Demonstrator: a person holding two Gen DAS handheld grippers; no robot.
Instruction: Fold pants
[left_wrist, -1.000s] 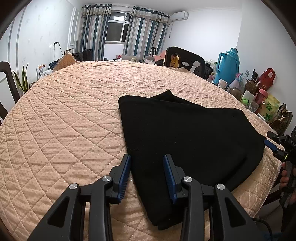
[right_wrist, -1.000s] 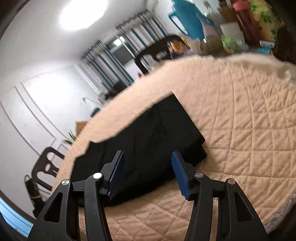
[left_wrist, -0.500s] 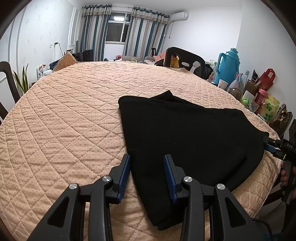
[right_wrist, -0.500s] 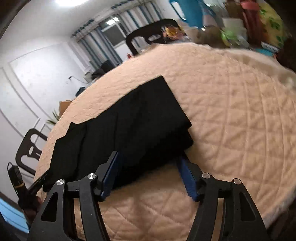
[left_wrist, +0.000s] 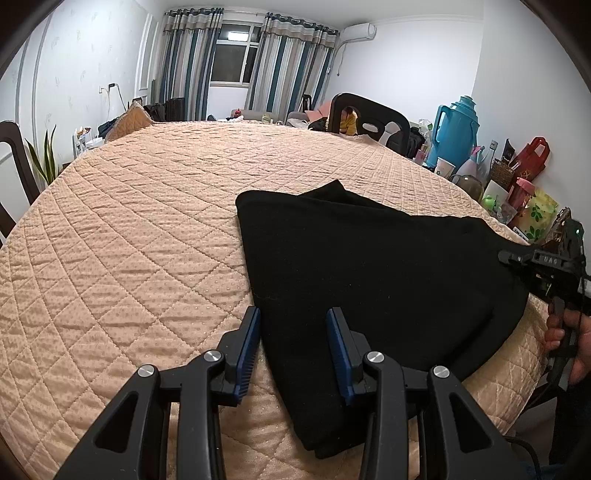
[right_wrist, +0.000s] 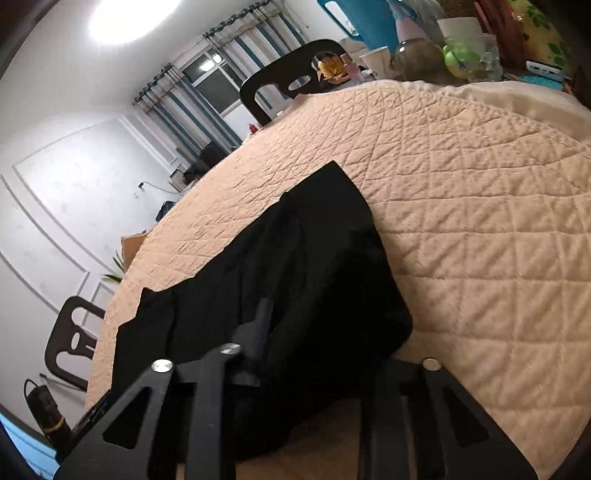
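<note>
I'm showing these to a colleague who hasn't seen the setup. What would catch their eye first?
The black pants, folded and lying on the right part of the peach quilted table cover, stand out most. The right hand-held gripper has just closed on their far right edge, while the left hand-held gripper stands open at the near edge. A bright turquoise thermos sits among clutter at the right wall.

One pair of black pants (left_wrist: 369, 266) is lying on one quilted table (left_wrist: 129, 229), two grippers and two dark chairs showing.
</note>
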